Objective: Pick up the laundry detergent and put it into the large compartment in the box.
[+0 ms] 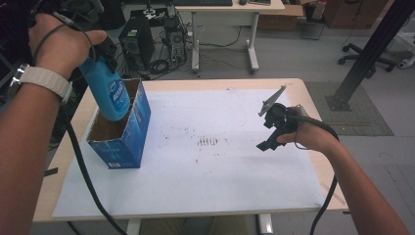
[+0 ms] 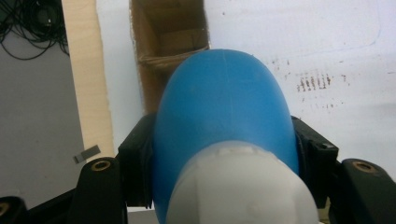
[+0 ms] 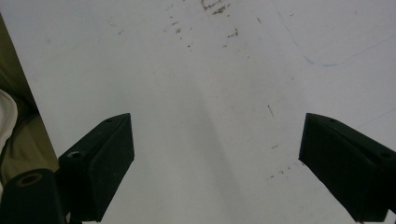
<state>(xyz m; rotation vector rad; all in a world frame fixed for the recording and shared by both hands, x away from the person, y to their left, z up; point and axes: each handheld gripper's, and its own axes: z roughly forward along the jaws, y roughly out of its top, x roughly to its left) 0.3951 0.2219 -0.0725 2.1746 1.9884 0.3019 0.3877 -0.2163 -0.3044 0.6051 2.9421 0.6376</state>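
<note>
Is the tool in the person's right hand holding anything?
No: in the right gripper view the right tool has its jaws spread wide over the bare white sheet, with nothing between them.

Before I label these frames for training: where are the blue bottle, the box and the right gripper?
bottle (image 1: 111, 95), high view, on its blue body above the box.
box (image 1: 128, 142), high view, on its blue front wall.
right gripper (image 3: 215, 163), right gripper view, midway between its open jaws.

High cam sits above my side, looking forward and down at the whole table (image 1: 313, 98). My two jaw cams look down close; all three share the white sheet (image 1: 205, 166).
</note>
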